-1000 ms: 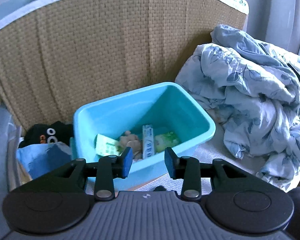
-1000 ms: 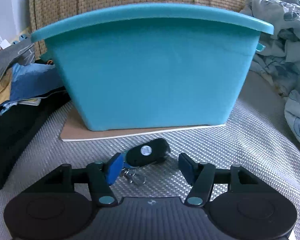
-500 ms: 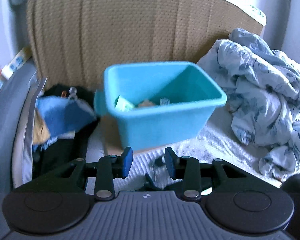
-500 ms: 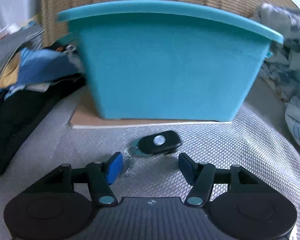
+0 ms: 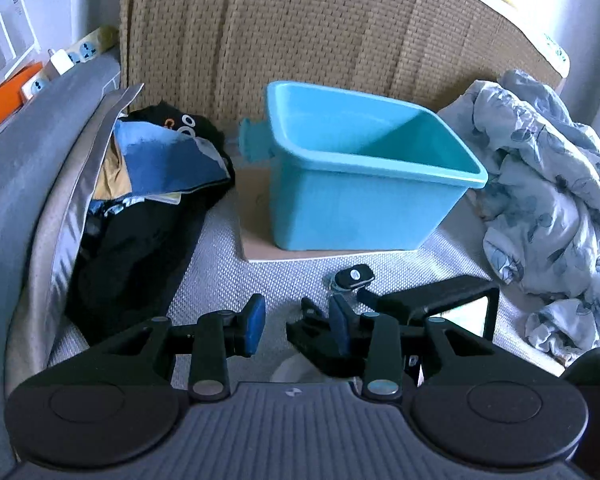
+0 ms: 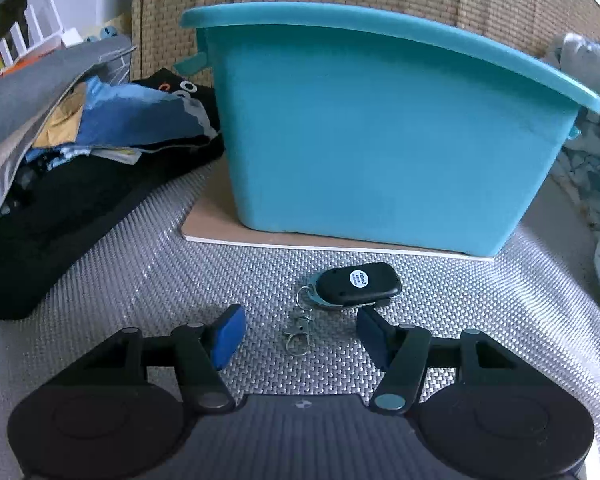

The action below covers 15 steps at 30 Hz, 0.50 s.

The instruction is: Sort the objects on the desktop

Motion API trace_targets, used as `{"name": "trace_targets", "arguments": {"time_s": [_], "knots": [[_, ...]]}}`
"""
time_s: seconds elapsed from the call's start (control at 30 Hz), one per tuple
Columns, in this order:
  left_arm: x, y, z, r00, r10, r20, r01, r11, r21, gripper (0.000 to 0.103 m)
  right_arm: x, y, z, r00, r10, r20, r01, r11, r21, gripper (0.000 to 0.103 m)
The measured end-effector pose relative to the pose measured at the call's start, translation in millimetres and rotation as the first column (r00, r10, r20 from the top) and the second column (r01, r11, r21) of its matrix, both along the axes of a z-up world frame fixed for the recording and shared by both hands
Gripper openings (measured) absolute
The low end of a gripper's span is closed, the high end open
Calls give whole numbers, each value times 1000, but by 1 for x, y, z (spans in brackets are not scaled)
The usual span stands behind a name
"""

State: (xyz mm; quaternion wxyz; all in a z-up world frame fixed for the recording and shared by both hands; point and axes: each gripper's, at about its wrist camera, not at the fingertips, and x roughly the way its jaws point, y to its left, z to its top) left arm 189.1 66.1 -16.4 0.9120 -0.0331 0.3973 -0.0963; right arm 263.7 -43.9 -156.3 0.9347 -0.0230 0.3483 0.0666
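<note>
The left gripper [image 5: 296,322] and the right gripper [image 6: 300,332] look alike: ribbed grey housing, black linkage arms with silver pivot screws, blue pads [image 6: 229,336] on the fingertips.

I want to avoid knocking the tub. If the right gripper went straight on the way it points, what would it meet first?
Probably the black key fob, lying just ahead of the open right gripper, slightly toward its right finger. Beyond it stands the blue tub. Depth is uncertain.
</note>
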Motion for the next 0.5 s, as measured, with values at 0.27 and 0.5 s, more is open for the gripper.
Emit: {"name": "trace_targets", "arguments": {"time_s": [0.27, 0.5], "knots": [[-9, 3, -10, 1000, -16, -25, 15, 999, -34, 40, 14, -8, 3, 999, -45, -17, 45, 999, -2, 67], [-11, 3, -20, 999, -16, -49, 13, 999, -49, 40, 23, -6, 2, 998, -64, -4, 64, 998, -27, 67]]}}
